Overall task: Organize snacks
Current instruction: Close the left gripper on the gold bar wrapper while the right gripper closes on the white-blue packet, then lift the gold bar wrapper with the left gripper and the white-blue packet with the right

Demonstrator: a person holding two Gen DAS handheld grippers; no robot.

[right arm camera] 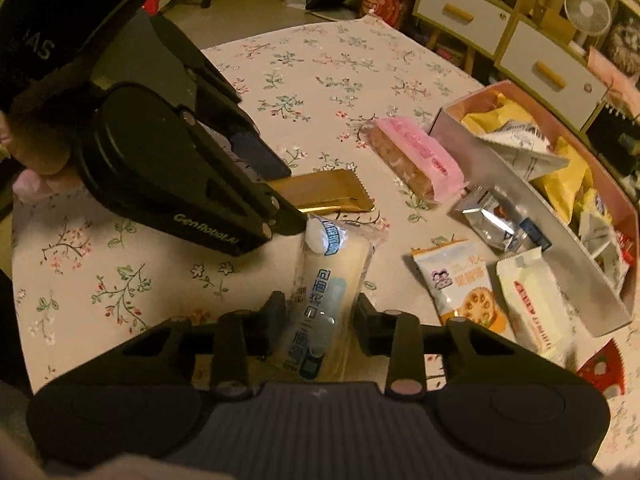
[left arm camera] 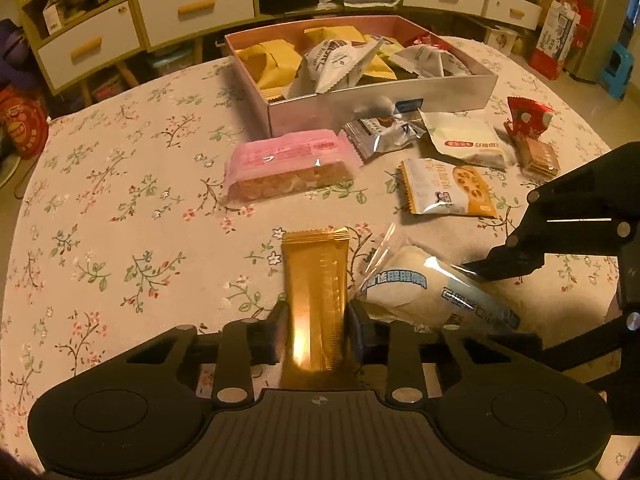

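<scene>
So right now I'm squeezing my left tool [left arm camera: 316, 322] on the gold wrapper bar [left arm camera: 316, 300], clamped around its near half with the rest sticking out forward, and my right tool [right arm camera: 320, 316] is gripping the white bread packet [right arm camera: 324, 292] the same way, both down near the flowery desk [left arm camera: 120, 208]. The thing that's worrying me is how close the two are sitting: the tip of one tool is practically touching the other's packet, so if I'm lifting both at once I'm probably knocking them together. The bread bag is also soft and slippery looking, so I'm guessing it's sliding out or getting squashed if I'm pinching harder. The pink box [left arm camera: 276, 112] is already looking pretty stuffed too, and the pink cake pack [left arm camera: 292, 164] is lying just in front of it, so I could be bumping those on the way in.
</scene>
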